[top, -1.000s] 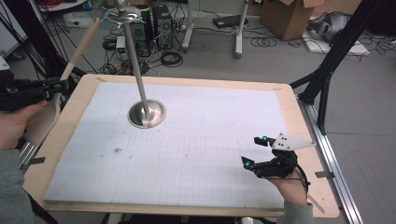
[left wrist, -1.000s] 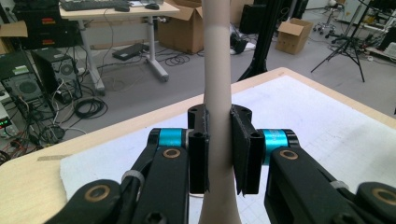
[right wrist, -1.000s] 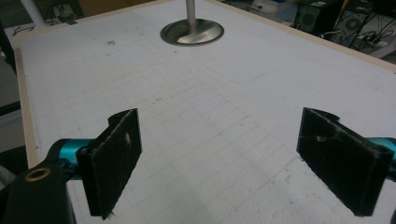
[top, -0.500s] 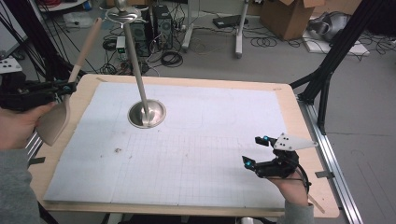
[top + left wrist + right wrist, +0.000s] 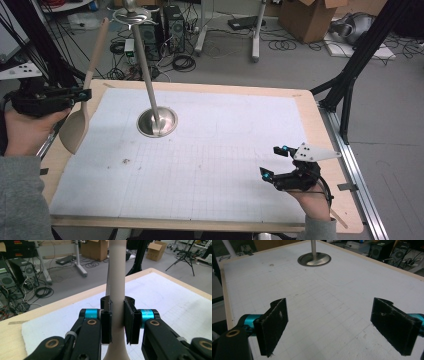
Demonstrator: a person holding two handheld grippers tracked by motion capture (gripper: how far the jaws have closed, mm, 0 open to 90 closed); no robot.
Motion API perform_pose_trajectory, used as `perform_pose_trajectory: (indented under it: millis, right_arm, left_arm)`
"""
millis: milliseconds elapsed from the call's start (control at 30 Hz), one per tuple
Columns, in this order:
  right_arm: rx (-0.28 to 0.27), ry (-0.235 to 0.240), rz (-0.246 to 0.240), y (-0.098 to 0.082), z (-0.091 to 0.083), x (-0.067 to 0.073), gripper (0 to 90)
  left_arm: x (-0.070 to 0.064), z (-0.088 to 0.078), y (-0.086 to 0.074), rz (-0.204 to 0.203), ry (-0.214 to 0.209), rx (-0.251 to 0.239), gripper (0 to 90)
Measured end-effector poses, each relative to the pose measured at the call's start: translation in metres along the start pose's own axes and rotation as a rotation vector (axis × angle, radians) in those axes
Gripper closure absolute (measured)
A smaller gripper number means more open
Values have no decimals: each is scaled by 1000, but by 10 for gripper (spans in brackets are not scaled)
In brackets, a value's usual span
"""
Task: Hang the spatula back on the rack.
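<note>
The left gripper [image 5: 82, 94] is clamped on a beige spoon [image 5: 85, 95], gripping the handle just above the bowl. In the high view the spoon stands nearly upright with a slight lean: its bowl hangs below the jaws over the left edge of the table [image 5: 210, 87], and its long handle rises above them toward the floor clutter behind. The person's left hand [image 5: 25, 132] wraps the gripper body from below, a grey sleeve [image 5: 20, 195] showing at the bottom of that view.

In the left gripper view the two black pads [image 5: 131, 323] press on either side of the spoon's handle [image 5: 117, 290], which runs straight up between them and out of the top of the view; below the pads the handle widens into the start of the bowl. Beyond the jaws lies the white gridded mat [image 5: 165, 297] that covers the table.

To the right of the held spoon, farther in on the mat, stands a metal stand [image 5: 157, 121]: a round base with a slim pole that tilts up to a small dish at its top.

The right gripper [image 5: 272, 162] rests low at the near right part of the table with its jaws wide apart and nothing between them. In the right gripper view its pads [image 5: 273, 325] frame bare mat, and the metal stand's base [image 5: 314, 259] sits well ahead of them.
</note>
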State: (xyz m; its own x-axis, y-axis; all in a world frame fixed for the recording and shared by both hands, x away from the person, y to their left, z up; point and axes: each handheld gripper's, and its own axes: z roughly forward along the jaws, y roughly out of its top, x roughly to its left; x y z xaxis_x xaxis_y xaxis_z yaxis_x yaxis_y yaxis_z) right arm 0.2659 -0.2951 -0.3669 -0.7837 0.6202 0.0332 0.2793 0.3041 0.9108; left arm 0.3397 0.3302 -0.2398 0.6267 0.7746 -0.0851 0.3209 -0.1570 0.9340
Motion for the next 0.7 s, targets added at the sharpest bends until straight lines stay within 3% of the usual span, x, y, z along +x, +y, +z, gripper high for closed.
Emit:
perform_pose_trajectory:
  millis: [700]
  right_arm:
    - [-11,-5,10,0,-5,0,134]
  left_arm:
    - [-4,24,-4,20,19,37,779]
